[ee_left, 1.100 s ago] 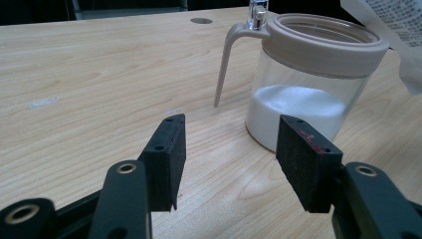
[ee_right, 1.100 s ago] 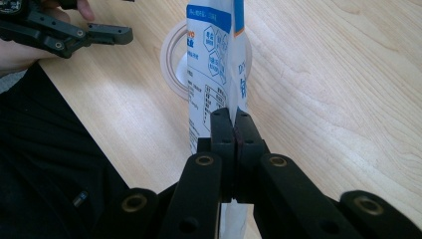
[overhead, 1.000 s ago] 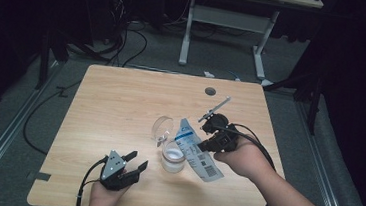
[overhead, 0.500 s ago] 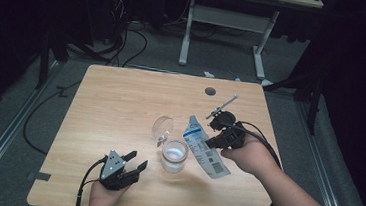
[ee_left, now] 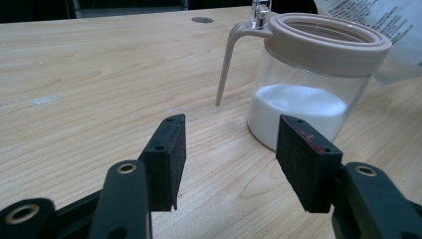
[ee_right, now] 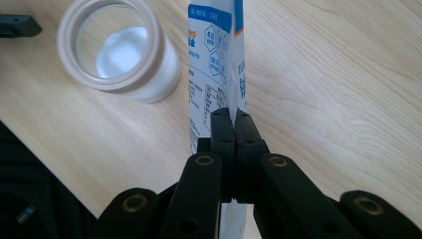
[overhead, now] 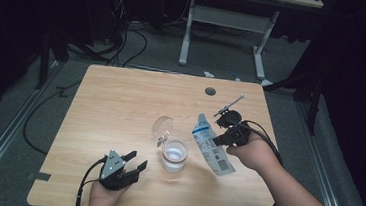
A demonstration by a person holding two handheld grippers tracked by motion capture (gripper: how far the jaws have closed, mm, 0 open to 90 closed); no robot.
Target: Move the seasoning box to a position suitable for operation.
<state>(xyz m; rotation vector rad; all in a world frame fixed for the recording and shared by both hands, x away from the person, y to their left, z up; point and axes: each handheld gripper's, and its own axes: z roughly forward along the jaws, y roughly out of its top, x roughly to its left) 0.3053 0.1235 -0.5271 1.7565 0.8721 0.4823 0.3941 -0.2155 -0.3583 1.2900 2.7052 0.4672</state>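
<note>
At the near table edge, the left gripper rests with jaws apart and empty, aimed at the open jar of white powder just ahead. Beyond and to the right, the right gripper is clamped flat on a white-and-blue sachet held beside the jar. Pouring cleanly likely means bringing the sachet's open end over the jar mouth before tilting, while the left gripper steadies the jar.
</note>
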